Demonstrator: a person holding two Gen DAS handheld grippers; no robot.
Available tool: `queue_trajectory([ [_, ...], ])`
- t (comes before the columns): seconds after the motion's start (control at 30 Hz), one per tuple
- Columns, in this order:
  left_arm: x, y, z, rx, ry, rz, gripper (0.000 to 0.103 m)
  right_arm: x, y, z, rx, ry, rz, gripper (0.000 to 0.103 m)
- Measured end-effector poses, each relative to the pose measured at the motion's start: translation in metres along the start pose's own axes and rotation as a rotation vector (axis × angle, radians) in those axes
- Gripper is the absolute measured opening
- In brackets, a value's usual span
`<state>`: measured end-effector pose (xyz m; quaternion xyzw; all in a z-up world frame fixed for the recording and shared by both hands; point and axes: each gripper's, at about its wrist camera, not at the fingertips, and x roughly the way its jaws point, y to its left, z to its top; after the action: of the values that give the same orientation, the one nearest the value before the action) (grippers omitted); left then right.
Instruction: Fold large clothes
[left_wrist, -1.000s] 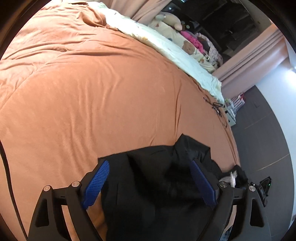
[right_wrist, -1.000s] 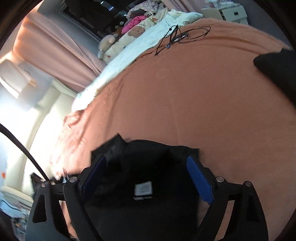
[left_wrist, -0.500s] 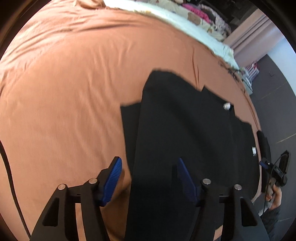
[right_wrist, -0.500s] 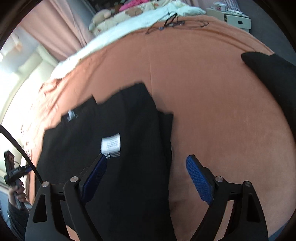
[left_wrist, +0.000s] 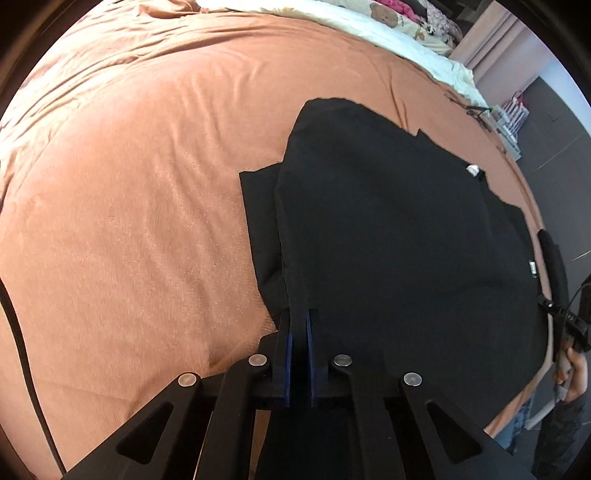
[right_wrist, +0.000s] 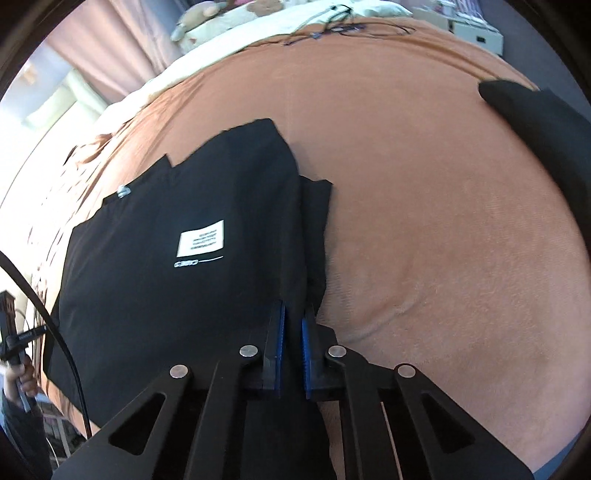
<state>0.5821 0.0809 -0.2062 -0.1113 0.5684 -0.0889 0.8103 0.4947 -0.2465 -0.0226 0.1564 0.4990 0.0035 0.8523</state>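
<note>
Garment: large black fabric garment, spread flat over the orange-brown bedspread; fills centre and right of the left wrist view, centre-left of the right wrist view.
Garment details: white rectangular printed label left of centre in the right wrist view; narrow second layer of black cloth showing along the outer side edge in both views; small white tag near the far edge, upper right of the left wrist view.
Left gripper: lower centre of frame, closing; blue pads drawn together on the near left edge of the garment, a ridge of black cloth pinched between them.
Right gripper: lower centre of frame, brought together on the near right edge of the garment, black fold pinched between the blue pads.
Bedspread: lightly creased; bare across the left of the left wrist view and the right of the right wrist view.
Second dark item: black cloth at upper right of the right wrist view, well apart from the garment.
Background: cream bedding with plush toys along the top edge; tangled dark cable on the bedspread at top centre of the right wrist view.
</note>
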Motion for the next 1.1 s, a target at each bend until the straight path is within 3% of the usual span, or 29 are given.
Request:
queue_trajectory([
  [0.17,-0.012,0.002,-0.006,-0.016,-0.023,0.024,0.016,-0.007,0.004,-0.003,0.005,-0.019,-0.026,0.007],
  [0.27,-0.033,-0.004,-0.01,0.018,-0.069,0.07,0.021,-0.028,0.01,-0.012,-0.02,-0.05,-0.091,0.008],
  [0.33,-0.047,-0.013,-0.013,0.05,-0.101,0.066,0.036,-0.041,0.019,-0.019,-0.042,-0.077,-0.082,0.009],
  [0.4,-0.056,-0.025,-0.02,0.086,-0.125,0.057,0.041,-0.049,0.027,-0.022,-0.065,-0.089,-0.073,0.022],
  [0.47,-0.06,-0.036,-0.027,0.12,-0.128,0.038,0.041,-0.054,0.043,-0.03,-0.106,-0.096,-0.045,0.06],
  [0.5,-0.06,-0.041,-0.031,0.135,-0.125,0.026,0.041,-0.059,0.049,-0.036,-0.127,-0.101,-0.032,0.063],
  [0.77,-0.024,-0.076,-0.071,0.242,-0.043,0.042,0.041,-0.058,0.099,-0.089,-0.32,-0.069,-0.031,0.063],
  [0.83,-0.012,-0.072,-0.079,0.24,-0.021,0.066,0.041,-0.05,0.105,-0.102,-0.345,-0.046,-0.037,0.063],
  [0.97,-0.009,-0.063,-0.086,0.207,-0.018,0.036,0.042,-0.028,0.101,-0.121,-0.361,0.019,-0.092,0.063],
  [1.1,-0.017,-0.06,-0.088,0.197,-0.011,0.036,0.042,-0.034,0.099,-0.129,-0.377,0.032,-0.128,0.062],
])
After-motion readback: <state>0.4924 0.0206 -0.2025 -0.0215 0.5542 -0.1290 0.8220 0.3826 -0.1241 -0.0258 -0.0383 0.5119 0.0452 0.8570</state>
